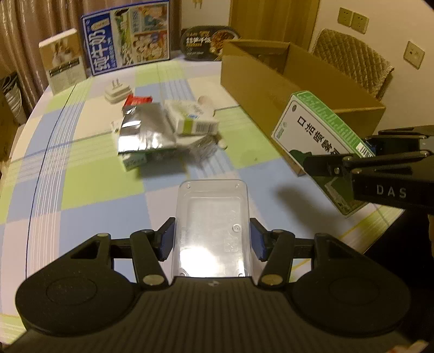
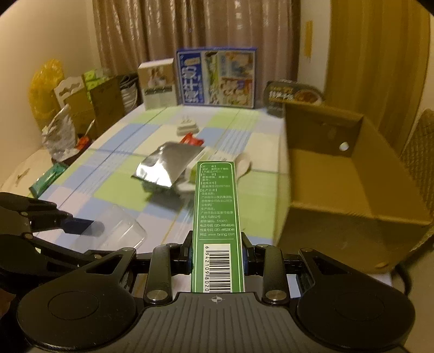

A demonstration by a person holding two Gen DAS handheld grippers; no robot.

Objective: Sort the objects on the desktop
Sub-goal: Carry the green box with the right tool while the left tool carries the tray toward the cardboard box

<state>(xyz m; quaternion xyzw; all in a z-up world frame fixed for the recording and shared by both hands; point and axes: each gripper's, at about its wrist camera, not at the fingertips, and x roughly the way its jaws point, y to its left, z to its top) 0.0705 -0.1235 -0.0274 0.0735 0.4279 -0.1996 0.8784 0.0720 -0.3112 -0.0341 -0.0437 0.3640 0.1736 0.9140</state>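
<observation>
A clear plastic tray [image 1: 213, 228] is clamped between the blue pads of the left hand-held gripper [image 1: 212, 239], held just above the bench [image 1: 89, 187]. A green-and-white medicine box [image 2: 217, 228] is gripped narrow-side-up by the right hand-held gripper [image 2: 217, 258]; "www.bysng.com", "510410" and barcode digits "6942109180" are read on its side, large Chinese characters on its white face in the left view. "DAS" is printed on the right gripper's body [image 1: 390, 191]. Mid-bench, a silver foil pouch [image 1: 143, 130] is piled on a white-green carton [image 1: 190, 119], with a red packet [image 1: 137, 100] and a white plug adapter [image 1: 118, 92] behind. An open cardboard box [image 1: 274, 81] is set at the right edge. A blue milk carton box [image 1: 127, 35], a small box with a dog picture [image 1: 63, 59] and a black instant-meal tray [image 1: 208, 42] are stood at the far edge. The bench is covered in a green, blue and white checked cloth. Brown curtains [image 2: 190, 32], wall sockets [image 1: 352, 19] and a wicker chair [image 1: 352, 57] are seen behind.
</observation>
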